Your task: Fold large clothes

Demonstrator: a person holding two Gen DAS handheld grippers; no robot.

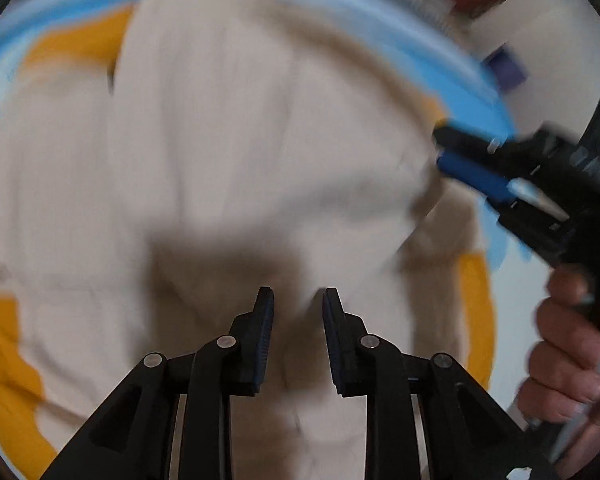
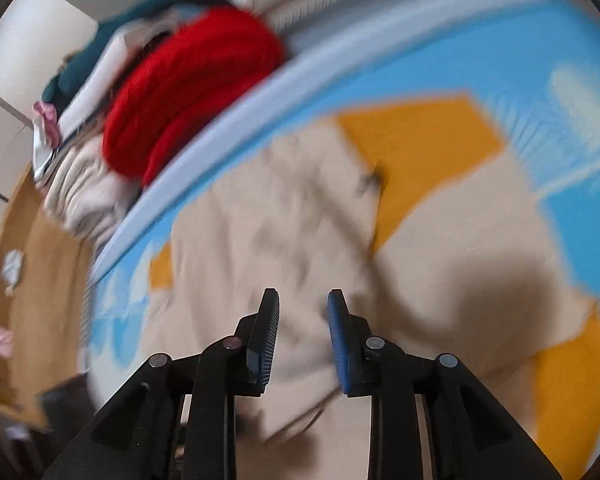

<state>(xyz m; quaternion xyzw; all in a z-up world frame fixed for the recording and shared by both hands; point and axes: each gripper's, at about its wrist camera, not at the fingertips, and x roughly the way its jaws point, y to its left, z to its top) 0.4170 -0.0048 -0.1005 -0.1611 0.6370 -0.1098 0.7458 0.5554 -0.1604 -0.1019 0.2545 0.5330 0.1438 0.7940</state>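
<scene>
Both my tongs, left (image 1: 298, 300) and right (image 2: 303, 302), hang released and empty over the beige garment (image 1: 228, 128) spread on the blue-and-orange mat (image 2: 428, 136); I'd pinch matching edges, then fold evenly.

A large garment (image 1: 228, 152) lies spread on a mat (image 2: 500, 64), covering most of it. Beyond the mat's far edge, at the upper left in the right wrist view, a heap of clothes (image 2: 196, 80) sits (what it rests on is too blurred to tell). A floor (image 2: 36, 280) lies left of the mat.
</scene>
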